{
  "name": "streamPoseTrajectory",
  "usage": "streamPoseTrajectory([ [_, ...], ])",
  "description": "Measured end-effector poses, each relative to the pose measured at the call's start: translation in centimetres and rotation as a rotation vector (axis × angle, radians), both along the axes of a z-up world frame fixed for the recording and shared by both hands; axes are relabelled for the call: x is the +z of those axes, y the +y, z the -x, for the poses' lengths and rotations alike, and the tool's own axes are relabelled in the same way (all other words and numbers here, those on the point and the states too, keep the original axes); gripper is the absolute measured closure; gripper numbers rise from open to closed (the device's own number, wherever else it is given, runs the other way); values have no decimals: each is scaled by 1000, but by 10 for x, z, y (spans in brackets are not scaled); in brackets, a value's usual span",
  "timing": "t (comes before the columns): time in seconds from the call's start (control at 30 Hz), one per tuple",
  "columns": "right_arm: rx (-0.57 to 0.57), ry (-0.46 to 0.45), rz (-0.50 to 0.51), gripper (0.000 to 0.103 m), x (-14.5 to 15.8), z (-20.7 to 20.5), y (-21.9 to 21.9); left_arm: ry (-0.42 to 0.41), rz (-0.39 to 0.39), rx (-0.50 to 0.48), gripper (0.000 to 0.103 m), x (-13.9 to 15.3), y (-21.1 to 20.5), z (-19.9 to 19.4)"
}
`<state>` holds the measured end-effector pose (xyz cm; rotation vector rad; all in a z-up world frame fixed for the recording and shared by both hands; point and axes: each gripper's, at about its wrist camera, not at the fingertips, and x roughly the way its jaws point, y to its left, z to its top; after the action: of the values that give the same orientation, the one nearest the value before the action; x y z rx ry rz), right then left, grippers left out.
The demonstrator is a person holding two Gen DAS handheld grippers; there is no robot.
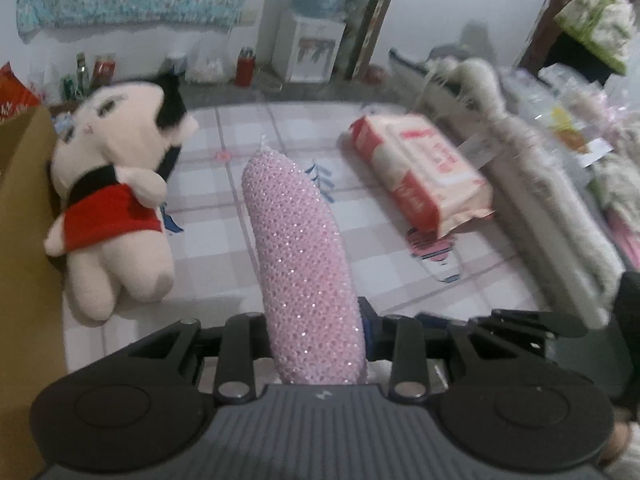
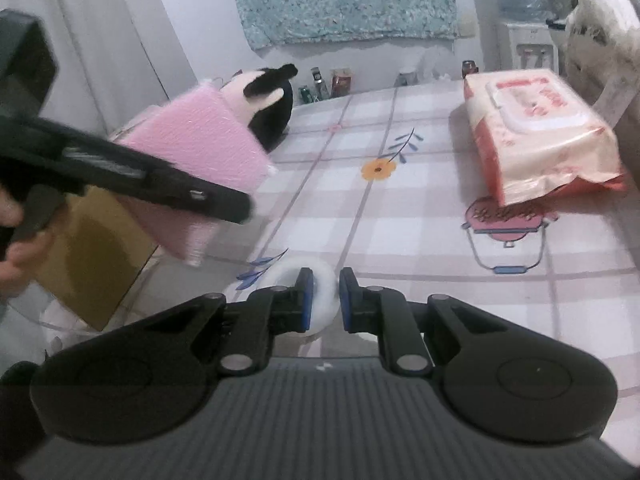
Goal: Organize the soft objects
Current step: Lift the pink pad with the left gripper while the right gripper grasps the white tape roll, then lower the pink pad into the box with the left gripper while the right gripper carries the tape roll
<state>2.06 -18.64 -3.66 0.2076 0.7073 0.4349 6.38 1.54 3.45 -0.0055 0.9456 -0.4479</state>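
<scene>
A pink glittery sponge (image 1: 304,248) sticks forward from my left gripper (image 1: 314,320), which is shut on its near end. In the right wrist view the same sponge (image 2: 200,148) hangs above a brown cardboard box (image 2: 92,248), with one black finger (image 2: 216,200) of the left gripper across it. My right gripper (image 2: 326,300) is shut on a white translucent ring (image 2: 320,284) low over the checked tablecloth (image 2: 400,232). A plush doll (image 1: 116,184) in a red dress leans on the box (image 1: 24,240). A pack of wet wipes (image 1: 420,168) lies at the right.
A long white fluffy item (image 1: 520,160) lies along the table's right side, with plastic-wrapped goods behind it. Bottles (image 1: 84,72) and a water dispenser (image 1: 316,40) stand beyond the far edge. A person's hand (image 2: 16,248) grips the left tool's handle.
</scene>
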Motion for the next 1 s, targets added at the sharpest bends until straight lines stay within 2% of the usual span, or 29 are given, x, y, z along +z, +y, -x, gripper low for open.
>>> streamPoseTrajectory([
  [0.2,-120,-18,-78,91,4,18,-25,-74,59,-2,69,36,25,39],
  [0.43,-85,-38,-129,91,25,32,-13,-113,144,89,68,72,84,78],
  [0.57,-44,-64,-154,91,47,29,12,-144,109,183,68,87,131,95],
  [0.77,90,-97,-231,90,87,19,67,-132,51,329,68,91,194,104],
  [0.9,192,-134,-253,90,114,14,110,-117,-2,360,68,92,230,96],
  [1.0,259,-125,-259,90,126,6,142,-90,-59,395,68,83,254,83],
])
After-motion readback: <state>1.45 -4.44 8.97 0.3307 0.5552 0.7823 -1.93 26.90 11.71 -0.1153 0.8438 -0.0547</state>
